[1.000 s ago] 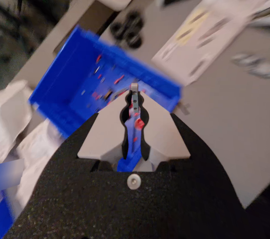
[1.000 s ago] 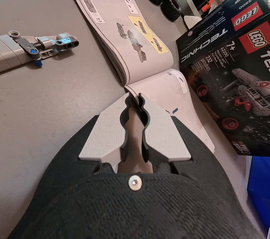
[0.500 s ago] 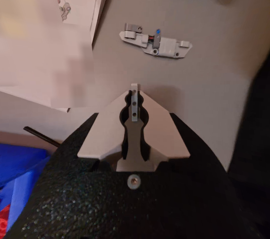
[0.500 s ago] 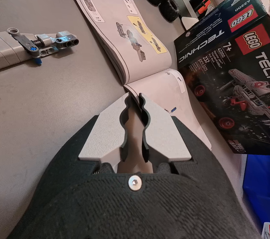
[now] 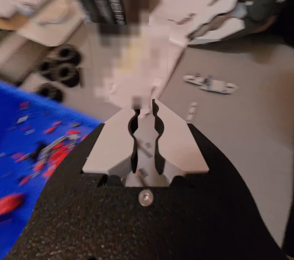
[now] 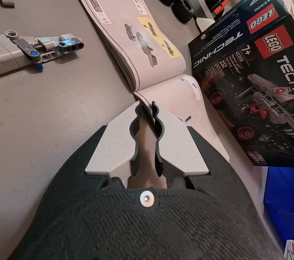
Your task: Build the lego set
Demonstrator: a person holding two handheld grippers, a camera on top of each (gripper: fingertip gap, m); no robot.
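At right of the blurred left wrist view, a small grey beam (image 5: 191, 111) lies on the table beside the left gripper (image 5: 144, 109), whose jaws stand narrowly apart, empty. Blue bin (image 5: 23, 125) at left.

Upper left of the right wrist view, the grey lego assembly (image 6: 39, 48) lies well apart from the right gripper (image 6: 145, 106), narrowly parted, empty, over the open booklet (image 6: 127, 29); box (image 6: 248, 85) right.

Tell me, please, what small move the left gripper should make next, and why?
Probably swing the left gripper left over the blue bin to fetch a piece. Its jaws stand open and empty, and a small grey beam lies on the table beside it, near the partly built assembly. Motion blur makes this uncertain.
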